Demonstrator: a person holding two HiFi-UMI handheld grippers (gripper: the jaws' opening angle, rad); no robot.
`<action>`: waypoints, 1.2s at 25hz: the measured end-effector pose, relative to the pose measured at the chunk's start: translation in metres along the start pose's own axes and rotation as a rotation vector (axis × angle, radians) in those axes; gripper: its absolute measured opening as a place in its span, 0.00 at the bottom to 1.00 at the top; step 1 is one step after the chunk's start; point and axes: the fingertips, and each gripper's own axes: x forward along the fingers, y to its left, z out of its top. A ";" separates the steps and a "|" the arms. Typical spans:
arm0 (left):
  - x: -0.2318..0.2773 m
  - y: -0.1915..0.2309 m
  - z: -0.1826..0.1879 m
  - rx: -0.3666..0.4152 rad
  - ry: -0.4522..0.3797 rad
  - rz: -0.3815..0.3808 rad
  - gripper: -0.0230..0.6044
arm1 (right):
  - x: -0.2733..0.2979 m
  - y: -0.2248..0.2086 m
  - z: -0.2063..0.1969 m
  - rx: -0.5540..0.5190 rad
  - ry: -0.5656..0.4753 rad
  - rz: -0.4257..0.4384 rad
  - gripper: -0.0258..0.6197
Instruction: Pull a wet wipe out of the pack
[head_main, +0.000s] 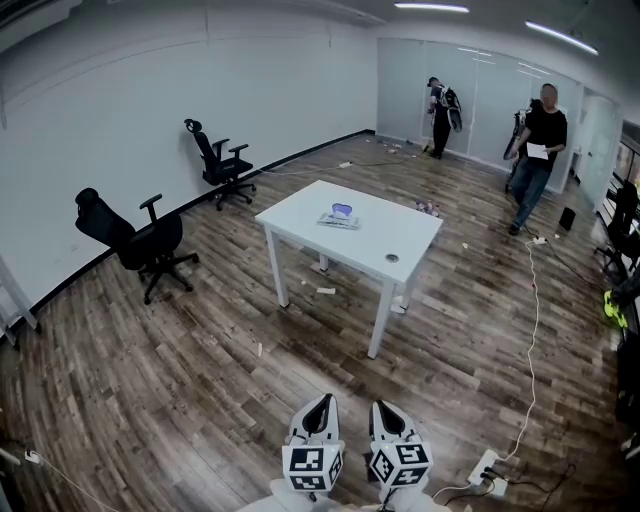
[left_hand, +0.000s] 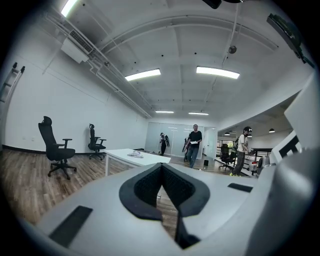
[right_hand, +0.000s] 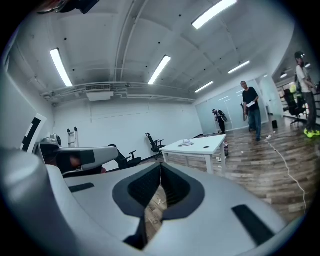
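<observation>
A flat wet wipe pack (head_main: 340, 215) with a bluish top lies on a white table (head_main: 300, 215) in the middle of the room, a few steps ahead of me. My left gripper (head_main: 321, 402) and right gripper (head_main: 386, 407) are held side by side low at the near edge, far from the table. Both are shut, their dark pads meeting at the tips with nothing between them. The left gripper view shows its gripper (left_hand: 161, 166) with the table (left_hand: 147, 159) and the pack (left_hand: 135, 154) far off. Past my right gripper (right_hand: 161, 165) the pack (right_hand: 186, 143) is a small shape.
A small round object (head_main: 392, 258) lies near the table's right corner. Two black office chairs (head_main: 140, 240) (head_main: 220, 160) stand by the left wall. Two people (head_main: 540, 150) (head_main: 441, 115) are at the far right. A white cable (head_main: 533, 330) runs to a power strip (head_main: 487, 470). Scraps litter the wood floor.
</observation>
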 end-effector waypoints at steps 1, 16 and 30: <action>0.002 0.001 0.000 -0.001 -0.001 0.000 0.04 | 0.002 0.000 0.001 -0.001 -0.001 0.000 0.05; 0.041 0.018 -0.001 -0.002 0.005 -0.004 0.04 | 0.041 -0.012 0.006 0.001 0.003 -0.007 0.05; 0.103 0.052 0.008 0.004 0.012 -0.008 0.04 | 0.109 -0.025 0.026 -0.001 0.002 -0.011 0.05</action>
